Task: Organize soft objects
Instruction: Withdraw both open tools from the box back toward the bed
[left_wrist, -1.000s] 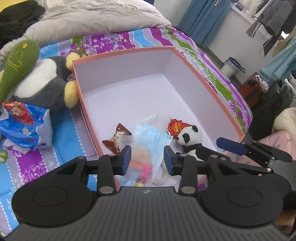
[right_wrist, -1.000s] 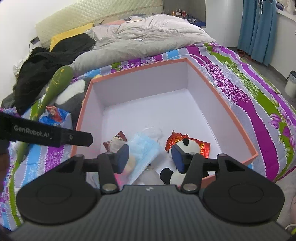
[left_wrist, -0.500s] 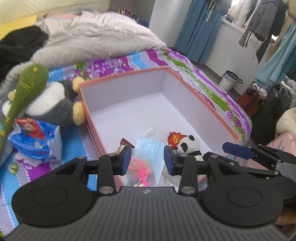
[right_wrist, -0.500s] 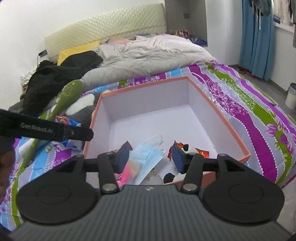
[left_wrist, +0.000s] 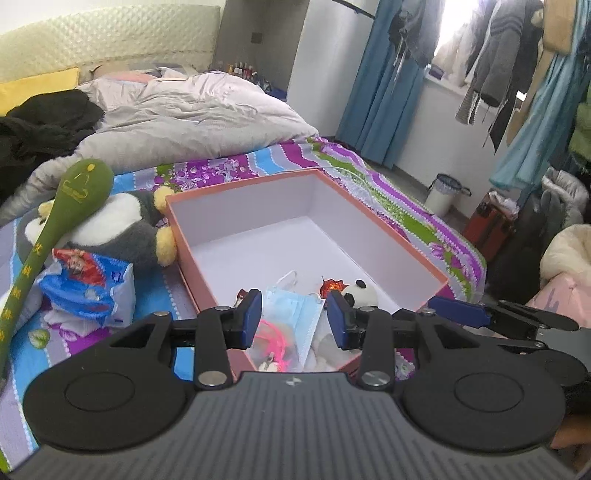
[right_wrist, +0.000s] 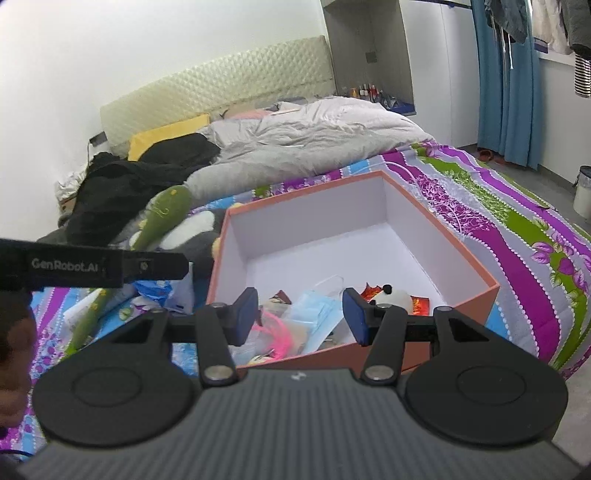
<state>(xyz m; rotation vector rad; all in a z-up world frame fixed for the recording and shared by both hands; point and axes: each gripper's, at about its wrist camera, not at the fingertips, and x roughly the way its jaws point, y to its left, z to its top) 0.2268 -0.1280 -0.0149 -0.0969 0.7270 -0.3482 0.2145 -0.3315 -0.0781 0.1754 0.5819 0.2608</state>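
An orange box (left_wrist: 192, 240) (right_wrist: 476, 299) with a white inside lies on the striped bedspread. In its near corner lie a blue face mask (left_wrist: 295, 314) (right_wrist: 317, 314), a small panda plush (left_wrist: 362, 293) (right_wrist: 399, 299), a red wrapper (left_wrist: 332, 286) and a pink stringy item (left_wrist: 273, 336) (right_wrist: 277, 332). Left of the box lie a penguin plush (left_wrist: 122, 225) (right_wrist: 195, 232), a long green plush (left_wrist: 74, 192) (right_wrist: 162, 210) and a blue tissue pack (left_wrist: 85, 291). My left gripper (left_wrist: 294, 319) and right gripper (right_wrist: 300, 315) hang open above the box's near edge, nothing between the fingers.
A grey duvet (left_wrist: 192, 122) and black clothes (right_wrist: 125, 188) cover the far half of the bed. Blue curtains (left_wrist: 384, 96), hanging clothes and a small white bin (left_wrist: 443, 194) stand to the right. The other gripper's blue fingertip (left_wrist: 458, 310) shows at the right.
Both grippers have drawn back and up from the box, tilting upward so more of the room shows. Their jaws kept the same gap. The things in the box have not moved.
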